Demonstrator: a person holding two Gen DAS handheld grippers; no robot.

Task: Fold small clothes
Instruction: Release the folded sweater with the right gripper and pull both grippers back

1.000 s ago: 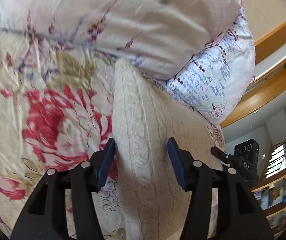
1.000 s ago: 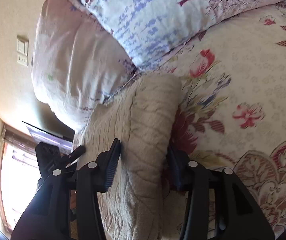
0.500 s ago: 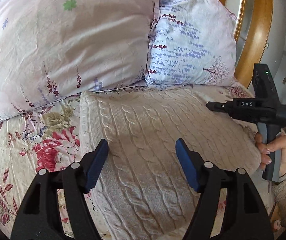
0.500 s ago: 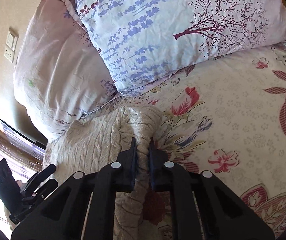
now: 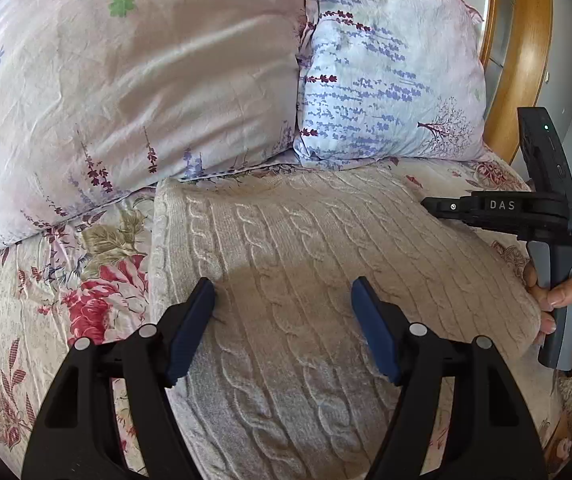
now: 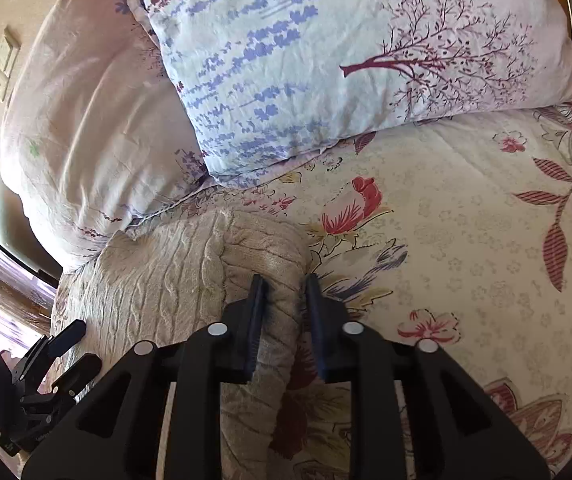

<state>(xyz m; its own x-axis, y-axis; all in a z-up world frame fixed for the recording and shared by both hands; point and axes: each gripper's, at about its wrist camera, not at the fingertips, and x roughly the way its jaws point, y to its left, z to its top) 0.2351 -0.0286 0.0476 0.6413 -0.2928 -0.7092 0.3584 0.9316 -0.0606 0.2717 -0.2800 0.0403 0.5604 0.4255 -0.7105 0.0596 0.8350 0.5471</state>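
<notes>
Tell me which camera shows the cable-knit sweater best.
The left wrist view: the sweater lies spread across the frame, cable pattern clear, beneath the open left gripper. The right wrist view shows only one bunched edge between the opening right gripper.

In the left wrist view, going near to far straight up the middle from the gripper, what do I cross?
Left gripper with its jaws apart → cream cable-knit sweater lying flat on the floral bedspread → the seam where the pink pillow meets the blue-print pillow.
</notes>
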